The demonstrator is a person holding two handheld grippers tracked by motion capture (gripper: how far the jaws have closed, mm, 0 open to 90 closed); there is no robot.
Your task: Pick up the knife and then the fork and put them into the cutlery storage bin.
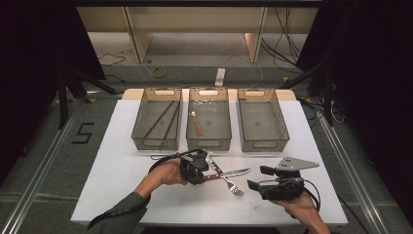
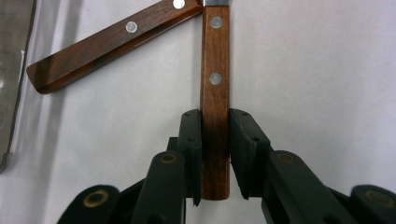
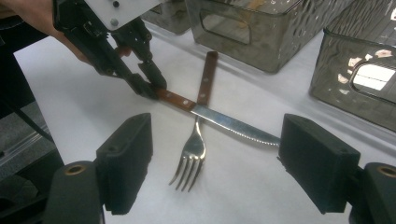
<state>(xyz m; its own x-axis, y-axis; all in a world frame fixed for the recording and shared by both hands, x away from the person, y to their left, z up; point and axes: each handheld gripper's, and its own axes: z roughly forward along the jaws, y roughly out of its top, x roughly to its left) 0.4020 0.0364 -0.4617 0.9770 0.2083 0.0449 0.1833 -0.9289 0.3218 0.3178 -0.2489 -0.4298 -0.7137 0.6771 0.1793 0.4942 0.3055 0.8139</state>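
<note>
With our left gripper clamped on the knife handle and right gripper open, lifting could drag the crossed fork.

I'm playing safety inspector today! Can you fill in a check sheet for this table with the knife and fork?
Surface: white table, flat and clean.
Job's things: knife and fork lie crossed, the fork's handle over the knife.
Bins: left basket holds two dark sticks; middle basket holds a spoon; right basket looks empty.
Clutter: nothing seen.
Grippers: left gripper has its fingers pressed on the knife's wooden handle; right gripper is open, holding nothing.
Cables: gripper cable loops on the table; floor cables behind.
Surroundings: grey floor marked with a 5.
</note>
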